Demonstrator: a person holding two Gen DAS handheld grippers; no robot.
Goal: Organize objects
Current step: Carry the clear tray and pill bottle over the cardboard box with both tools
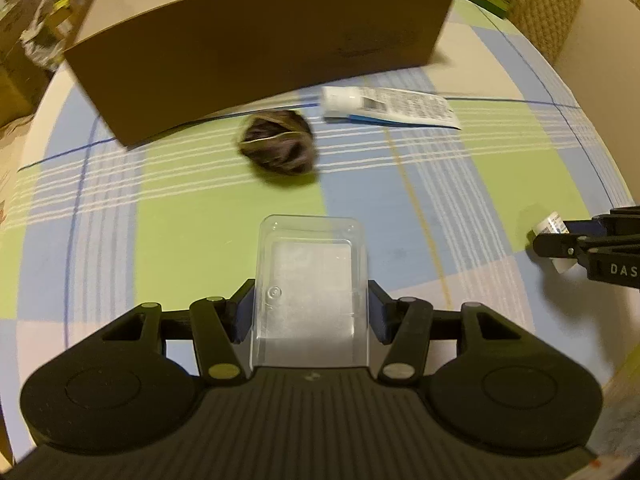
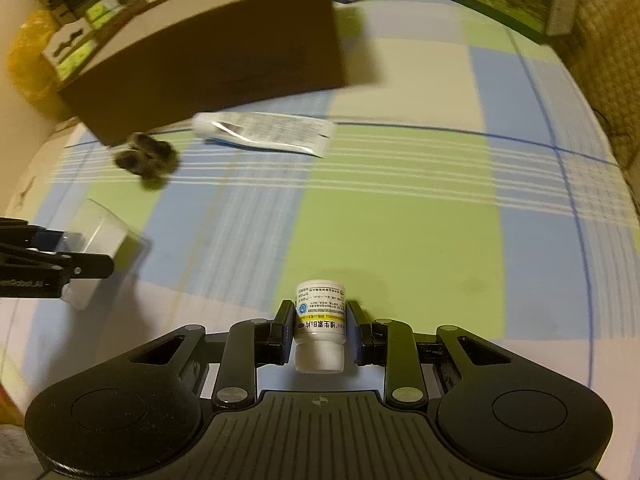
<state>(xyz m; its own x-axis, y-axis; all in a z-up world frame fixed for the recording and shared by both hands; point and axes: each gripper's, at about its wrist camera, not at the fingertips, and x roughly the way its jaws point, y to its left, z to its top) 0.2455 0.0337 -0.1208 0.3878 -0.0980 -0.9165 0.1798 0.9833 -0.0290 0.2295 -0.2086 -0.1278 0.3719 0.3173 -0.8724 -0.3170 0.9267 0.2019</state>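
- The left gripper [image 1: 311,306] is clenched on a clear, rectangular plastic tray [image 1: 310,280]; its blue pads press the tray's two long sides, and the tray juts forward over the checked green, blue and white tablecloth [image 1: 200,216].
- The right gripper [image 2: 320,326] is clamped on a small white plastic pill bottle with a printed label [image 2: 320,316], held cap towards the camera and base pointing out.
- Both loads appear lifted clear of the cloth, so the step in hand is likely carrying them to the brown cardboard box [image 1: 256,48] at the far side of the table.
- Keep both grips firm: the thin tray could flex or slip if squeezed unevenly, and the round bottle could roll between flat pads.
- Bring each hand above the box rim before going forward; the near wall stands tall.
- Pass over the dark ball of yarn [image 1: 278,146] and the flat white tube with printed text [image 1: 390,108], which lie just before the box.
- Keep the two hands well apart and let go one at a time.
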